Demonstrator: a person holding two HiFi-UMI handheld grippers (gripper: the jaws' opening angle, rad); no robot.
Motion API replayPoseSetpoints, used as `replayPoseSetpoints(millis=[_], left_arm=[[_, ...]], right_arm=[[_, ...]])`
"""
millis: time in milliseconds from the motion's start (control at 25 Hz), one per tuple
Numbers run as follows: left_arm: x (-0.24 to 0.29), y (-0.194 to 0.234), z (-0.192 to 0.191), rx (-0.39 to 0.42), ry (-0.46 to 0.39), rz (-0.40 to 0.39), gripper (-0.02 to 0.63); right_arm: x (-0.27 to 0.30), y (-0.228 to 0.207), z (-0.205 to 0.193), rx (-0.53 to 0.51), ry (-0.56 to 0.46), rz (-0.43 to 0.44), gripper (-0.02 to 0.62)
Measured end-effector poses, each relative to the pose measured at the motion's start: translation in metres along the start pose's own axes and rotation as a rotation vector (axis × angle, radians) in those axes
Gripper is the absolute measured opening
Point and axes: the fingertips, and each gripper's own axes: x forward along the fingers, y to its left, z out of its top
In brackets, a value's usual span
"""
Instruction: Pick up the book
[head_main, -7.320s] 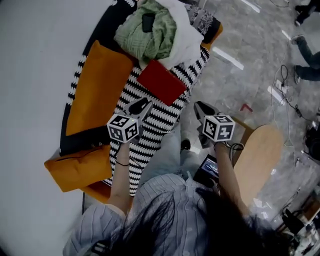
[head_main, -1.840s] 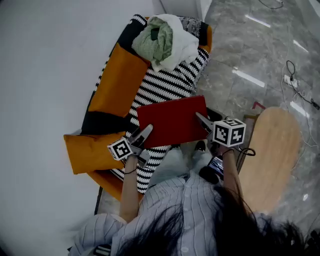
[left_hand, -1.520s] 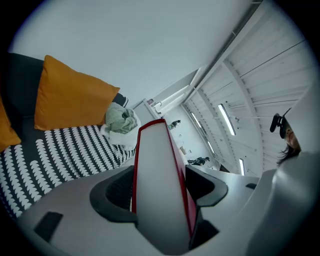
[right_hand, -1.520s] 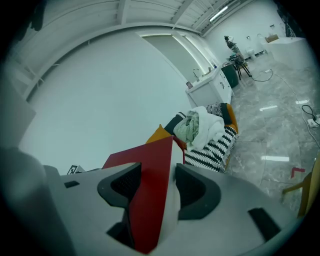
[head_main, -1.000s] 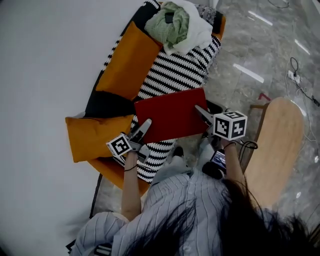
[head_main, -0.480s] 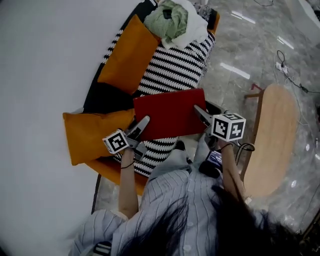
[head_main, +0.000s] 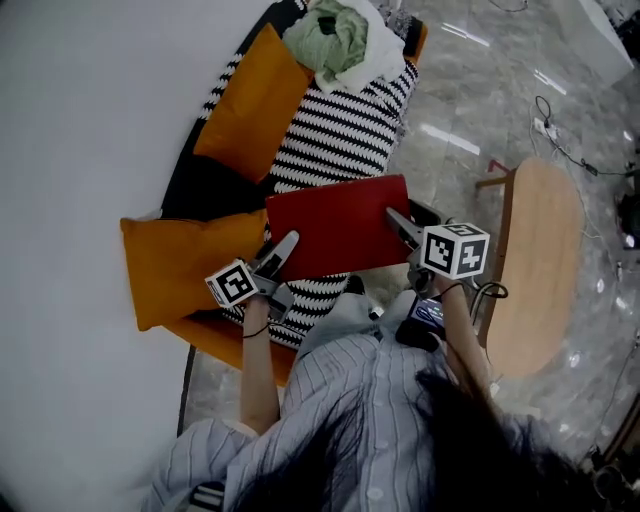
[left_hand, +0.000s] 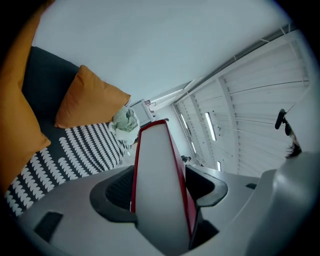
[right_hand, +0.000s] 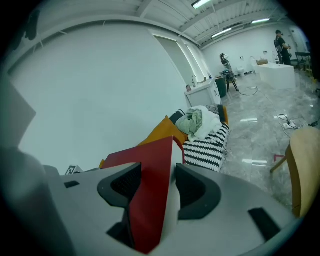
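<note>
A red hardback book (head_main: 338, 226) hangs in the air over the near end of the striped sofa, held flat between both grippers. My left gripper (head_main: 284, 248) is shut on its left edge; in the left gripper view the book's white page edge (left_hand: 159, 185) stands between the jaws. My right gripper (head_main: 398, 222) is shut on the book's right edge, and the right gripper view has the red cover (right_hand: 150, 192) wedged between the jaws.
A black-and-white striped sofa (head_main: 340, 130) carries orange cushions (head_main: 250, 92) and a heap of green and white cloth (head_main: 340, 42) at its far end. A round wooden table (head_main: 535, 262) stands to the right on the marble floor. My knees are just below the book.
Over the last second the book stays gripped on both sides while both hands carry it level, a little nearer the sofa's near end. Several seconds ago it lay on the sofa by the cloth.
</note>
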Motion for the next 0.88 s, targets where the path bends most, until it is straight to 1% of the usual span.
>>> replayPoseSetpoints(millis=[40, 80, 240, 320, 400, 440, 480, 560, 680, 720, 840, 880], left_arm=[[-0.001, 0.0, -0.002, -0.048, -0.011, 0.001, 0.324], [-0.002, 0.001, -0.003, -0.076, -0.017, 0.004, 0.324], [0.001, 0.003, -0.007, -0.112, -0.017, -0.009, 0.324], [0.001, 0.006, -0.01, -0.1, -0.006, 0.01, 0.324], [0.001, 0.008, -0.012, -0.025, 0.014, 0.036, 0.324], [0.003, 0.005, -0.014, 0.005, 0.021, 0.026, 0.324], [0.006, 0.0, -0.017, 0.007, 0.023, 0.01, 0.324], [0.01, -0.007, -0.025, -0.014, 0.025, -0.002, 0.324], [0.014, -0.015, -0.038, 0.036, 0.037, 0.0, 0.324], [0.015, -0.018, -0.044, 0.037, 0.038, 0.001, 0.324], [0.018, -0.03, -0.065, -0.016, 0.028, 0.002, 0.324], [0.019, -0.032, -0.071, -0.006, 0.028, 0.006, 0.324]], right_arm=[[0.0, 0.002, 0.001, -0.005, 0.001, -0.002, 0.229], [0.0, 0.003, 0.002, -0.01, 0.001, -0.005, 0.229], [-0.001, 0.001, 0.001, -0.018, 0.002, -0.02, 0.229], [-0.004, -0.002, -0.001, -0.014, 0.005, -0.024, 0.229], [-0.009, -0.006, -0.003, -0.006, 0.006, -0.026, 0.229], [-0.012, -0.009, -0.004, -0.001, 0.007, -0.025, 0.229], [-0.016, -0.011, -0.005, 0.004, 0.006, -0.024, 0.229], [-0.025, -0.016, -0.008, 0.014, 0.002, -0.022, 0.229], [-0.04, -0.025, -0.014, 0.021, -0.002, -0.021, 0.229], [-0.046, -0.028, -0.016, 0.022, -0.003, -0.02, 0.229], [-0.063, -0.038, -0.021, 0.025, -0.006, -0.014, 0.229], [-0.069, -0.04, -0.023, 0.025, -0.007, -0.012, 0.229]])
